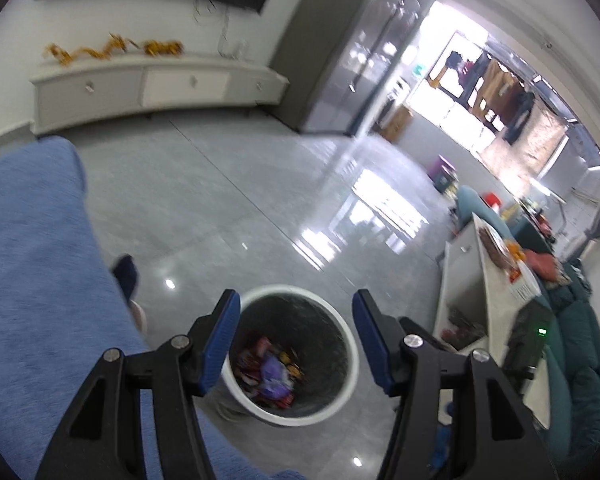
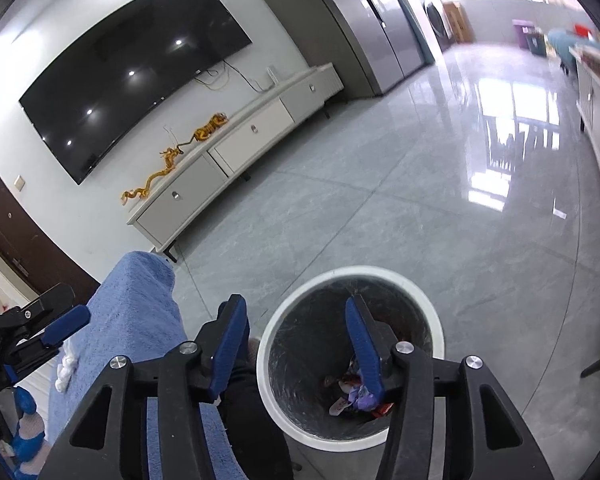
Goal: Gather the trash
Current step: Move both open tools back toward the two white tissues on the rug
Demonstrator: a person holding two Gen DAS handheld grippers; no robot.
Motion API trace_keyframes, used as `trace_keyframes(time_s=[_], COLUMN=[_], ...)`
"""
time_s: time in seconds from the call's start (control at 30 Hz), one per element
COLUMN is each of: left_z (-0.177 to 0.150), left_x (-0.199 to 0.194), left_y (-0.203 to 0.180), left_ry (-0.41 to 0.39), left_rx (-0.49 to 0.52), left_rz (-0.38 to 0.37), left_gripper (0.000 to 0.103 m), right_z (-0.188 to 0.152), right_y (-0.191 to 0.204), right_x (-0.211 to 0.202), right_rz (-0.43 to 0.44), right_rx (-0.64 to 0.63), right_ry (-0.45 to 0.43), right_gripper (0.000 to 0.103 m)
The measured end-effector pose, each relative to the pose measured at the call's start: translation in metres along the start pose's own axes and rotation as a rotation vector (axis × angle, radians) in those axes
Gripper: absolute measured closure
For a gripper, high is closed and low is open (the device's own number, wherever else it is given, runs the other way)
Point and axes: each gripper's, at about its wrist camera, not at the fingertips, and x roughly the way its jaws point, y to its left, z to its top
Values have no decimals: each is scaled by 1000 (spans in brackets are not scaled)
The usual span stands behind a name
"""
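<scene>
One white trash bin [image 1: 352, 360], a heap of wrappers [image 1: 268, 372] inside, too jumbled to count. Two tools: left tool [image 1: 294, 344], right tool [image 2: 296, 346], both empty. One TV [image 2: 132, 68], one golden dragon [image 2: 172, 160].

Both wrist views look down from above at the bin [image 1: 352, 360] [image 2: 432, 312], close to it, low in each frame. The floor [image 1: 240, 200] [image 2: 380, 200] and the cabinet [image 1: 160, 88] [image 2: 236, 148] at upper left appear in both.

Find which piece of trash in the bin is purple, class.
It is the crumpled purple wrapper lying in the middle of the pile inside the white-rimmed bin; the wrappers around it are red and orange.
</scene>
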Motion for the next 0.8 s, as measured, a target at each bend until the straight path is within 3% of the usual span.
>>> trace_keyframes(time_s=[0.33,0.5,0.57,0.67,0.8], left_z=[-18,-34,-40,-50,-59], left_x=[-93,-132,-148,-170,-199], left_y=[6,11,13,13,13], left_ry=[-259,-338,-363,-405,-446], left_rx=[40,31,24,20,11], left_rz=[199,274,295,327,360], left_gripper=[47,46,40,39,36], right_z=[2,-4,-7,-12,-16], right_y=[49,72,78,88,102], right_x=[-45,-62,-67,-78,-96], right_rz=[-120,-176,-185,-189,-172], right_rx=[-179,-266,-288,-309,-334], right_ry=[-144,-209,-229,-267,-322], right_gripper=[25,19,15,5,3])
